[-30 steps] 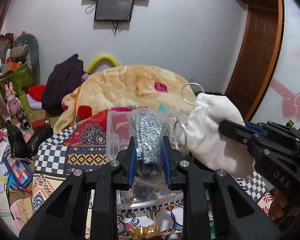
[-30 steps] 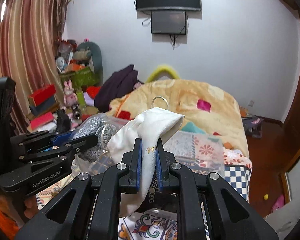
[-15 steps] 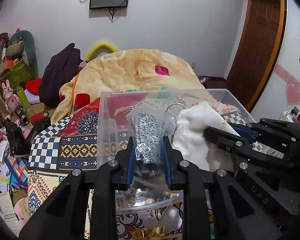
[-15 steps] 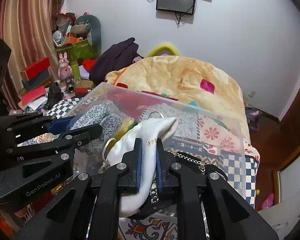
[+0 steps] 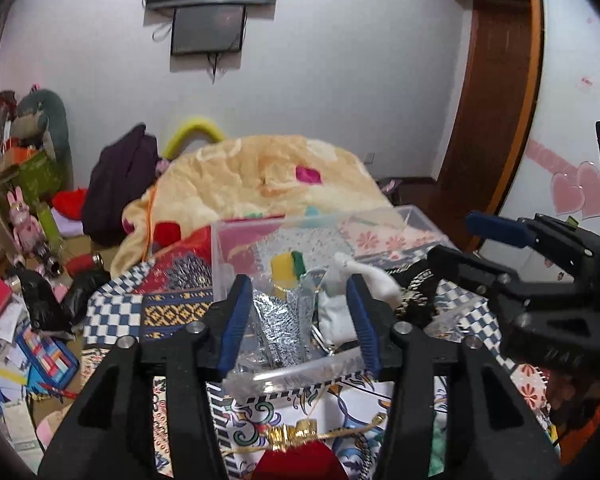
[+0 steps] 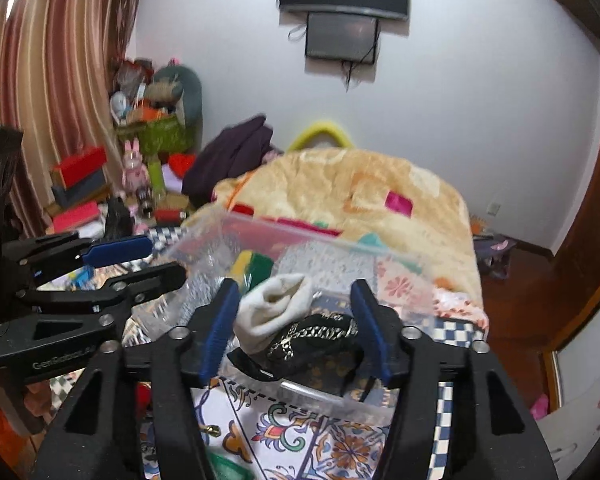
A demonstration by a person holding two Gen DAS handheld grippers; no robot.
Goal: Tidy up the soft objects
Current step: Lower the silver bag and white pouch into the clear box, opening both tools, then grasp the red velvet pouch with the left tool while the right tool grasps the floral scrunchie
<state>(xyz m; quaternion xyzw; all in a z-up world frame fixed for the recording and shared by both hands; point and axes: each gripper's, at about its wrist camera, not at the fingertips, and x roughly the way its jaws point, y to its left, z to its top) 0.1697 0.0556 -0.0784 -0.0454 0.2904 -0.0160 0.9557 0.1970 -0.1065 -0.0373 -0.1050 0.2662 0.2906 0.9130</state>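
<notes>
My left tongs (image 5: 298, 322) stand wide, holding nothing; just beyond and between their blue-padded fingers (image 5: 233, 320) lies the grey-and-white patterned soft bundle in crinkly clear wrap (image 5: 274, 328), inside the clear plastic storage box (image 5: 236, 248). My right tongs (image 6: 296, 326) stand wide too, gripping nothing. Between their fingers, a little ahead, the white cloth sock-like bundle (image 6: 270, 310) rests in the same box, its open end turned up toward me, touching a black strap with a gold-toned chain (image 6: 320, 334) that lies just right of it. Farther into the box, ahead of both tongs, sits a yellow-and-green sponge (image 5: 288, 266). From the left wrist view, the right tongs hang off to my right, beside the box. The box stands on a patterned blue-checked bedcover (image 5: 116, 312), and beyond it a peach fleece blanket (image 6: 340, 188) is heaped.
</notes>
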